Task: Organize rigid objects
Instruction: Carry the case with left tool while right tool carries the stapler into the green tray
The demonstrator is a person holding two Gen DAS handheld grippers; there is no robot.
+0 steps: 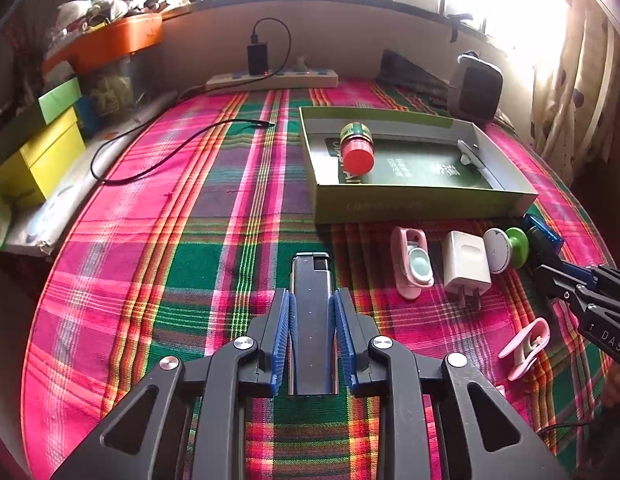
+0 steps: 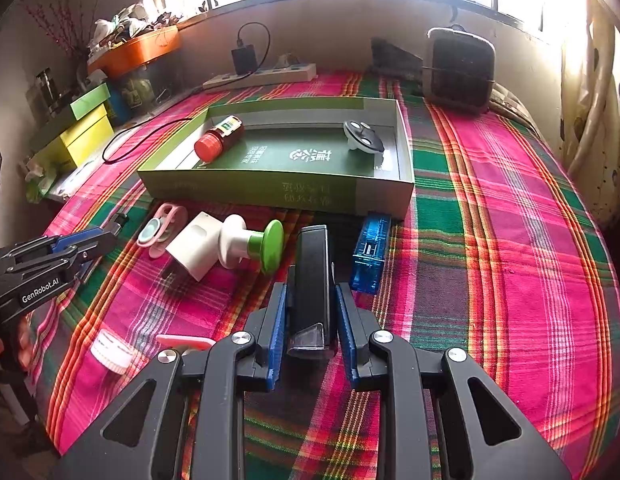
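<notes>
In the left wrist view my left gripper [image 1: 312,300] is shut on a black and silver bar [image 1: 311,280] that lies lengthwise on the plaid cloth. In the right wrist view my right gripper [image 2: 312,292] is shut on a black block with a clear end [image 2: 312,272]. A green cardboard tray [image 1: 422,200] [image 2: 250,192] lies beyond both. It holds a red-capped bottle [image 1: 356,148] [image 2: 220,138] on its side and a small white and grey gadget [image 1: 468,152] [image 2: 364,138]. Each gripper shows at the edge of the other's view: the right gripper [image 1: 546,264] and the left gripper [image 2: 110,232].
Loose on the cloth before the tray: a pink holder [image 1: 412,268], a white charger [image 1: 466,264], a white and green knob [image 1: 506,248], a pink clip [image 1: 526,344], a blue clear box [image 2: 370,252], a white cap [image 2: 110,350]. A black cable [image 1: 150,160], power strip [image 1: 270,78] and boxes [image 1: 50,152] line the far and left sides.
</notes>
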